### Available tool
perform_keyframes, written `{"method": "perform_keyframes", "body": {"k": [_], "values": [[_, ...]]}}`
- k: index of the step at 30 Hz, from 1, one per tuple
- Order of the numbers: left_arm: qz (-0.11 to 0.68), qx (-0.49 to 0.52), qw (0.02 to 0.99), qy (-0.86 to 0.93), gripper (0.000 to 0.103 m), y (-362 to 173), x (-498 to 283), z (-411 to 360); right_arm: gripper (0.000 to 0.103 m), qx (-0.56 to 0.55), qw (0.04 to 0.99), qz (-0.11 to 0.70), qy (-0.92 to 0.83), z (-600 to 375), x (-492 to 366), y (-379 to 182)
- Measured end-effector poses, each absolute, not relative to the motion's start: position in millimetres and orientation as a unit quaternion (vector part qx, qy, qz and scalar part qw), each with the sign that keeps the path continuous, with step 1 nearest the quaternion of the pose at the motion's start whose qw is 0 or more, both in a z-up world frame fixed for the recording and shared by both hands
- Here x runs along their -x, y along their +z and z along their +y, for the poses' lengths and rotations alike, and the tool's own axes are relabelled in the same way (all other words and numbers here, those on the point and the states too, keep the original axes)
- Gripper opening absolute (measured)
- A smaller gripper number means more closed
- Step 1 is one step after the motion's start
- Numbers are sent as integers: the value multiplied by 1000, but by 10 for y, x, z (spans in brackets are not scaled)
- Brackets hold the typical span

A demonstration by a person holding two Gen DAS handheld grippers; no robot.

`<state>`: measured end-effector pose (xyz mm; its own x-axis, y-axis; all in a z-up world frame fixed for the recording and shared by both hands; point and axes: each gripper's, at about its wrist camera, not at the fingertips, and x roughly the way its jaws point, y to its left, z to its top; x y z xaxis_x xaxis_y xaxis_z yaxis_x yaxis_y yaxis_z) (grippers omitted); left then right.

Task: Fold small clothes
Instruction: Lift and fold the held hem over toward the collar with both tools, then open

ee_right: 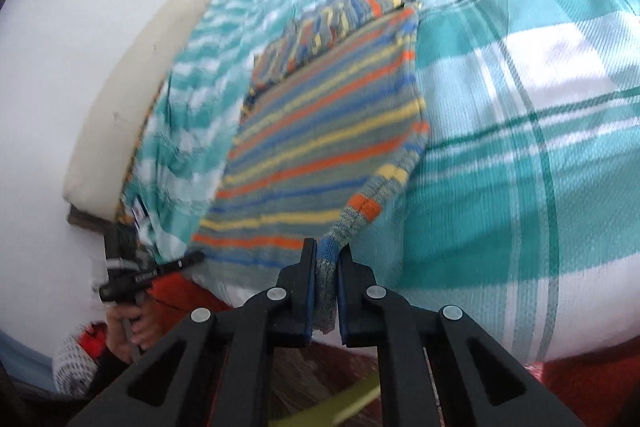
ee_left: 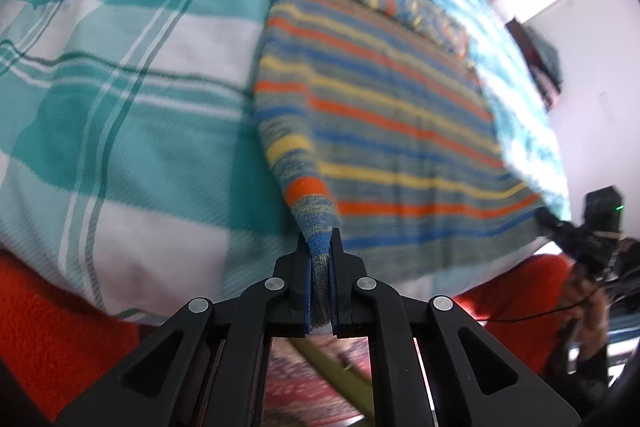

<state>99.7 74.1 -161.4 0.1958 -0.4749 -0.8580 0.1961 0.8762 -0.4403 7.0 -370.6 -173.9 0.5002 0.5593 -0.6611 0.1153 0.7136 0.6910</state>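
Teal-checked bedspread (ee_left: 120, 131) under striped knit garment (ee_left: 380, 115), white wall (ee_right: 60, 47) behind.

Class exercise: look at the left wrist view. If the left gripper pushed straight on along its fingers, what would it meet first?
The left gripper is shut on a corner of the striped knitted garment, so more of that garment comes first. Just beyond lies the teal-checked bedcover, though depth is hard to judge.

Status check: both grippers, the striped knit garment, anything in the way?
Left gripper shut on striped knit sweater, near corner. Right gripper shut on the other near corner. Sweater flat on teal-and-white checked bedspread. Nothing in the way.
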Motion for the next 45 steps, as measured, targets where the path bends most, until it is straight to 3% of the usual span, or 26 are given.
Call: {"method": "perform_keyframes", "body": {"k": [12, 25, 26, 28, 29, 30, 32, 35, 39, 43, 44, 45], "values": [[545, 202, 781, -228, 4, -1262, -2072, 533, 9, -457, 782, 404, 127, -4159, -948, -1636], [516, 168, 829, -132, 6, -1464, -4560, -4, 9, -460, 804, 373, 60, -4914, -3444, -1827], [515, 171, 830, -125, 11, -1519, -4725, -58, 13, -461, 805, 369, 52, -4929, -3559, -1867], [537, 168, 821, -99, 28, -1622, -4891, -87, 43, -439, 816, 376, 6, -4942, -3707, -1906], [547, 164, 817, -83, 45, -1661, -4941, -74, 59, -436, 819, 373, -4, -4951, -3718, -1904], [543, 162, 820, -77, 57, -1655, -4944, -24, 59, -434, 822, 369, -2, -4956, -3702, -1885], [526, 162, 831, -86, 62, -1592, -4857, 94, 59, -411, 835, 366, 13, -4941, -3583, -1795], [517, 143, 837, -105, 64, -1528, -4519, 298, 58, -333, 856, 394, 47, -4800, -3250, -1666], [519, 122, 833, -144, 72, -1581, -3865, 426, 47, -251, 850, 449, 114, -4429, -2694, -1625], [543, 88, 821, -154, 72, -1847, -3467, 291, 42, -181, 831, 514, 111, -4072, -2467, -1855], [548, 86, 818, -154, 69, -1914, -3436, 255, 32, -178, 829, 519, 107, -4053, -2436, -1924], [550, 86, 817, -153, 59, -1957, -3419, 215, 8, -177, 826, 525, 103, -4028, -2440, -1979]]}}
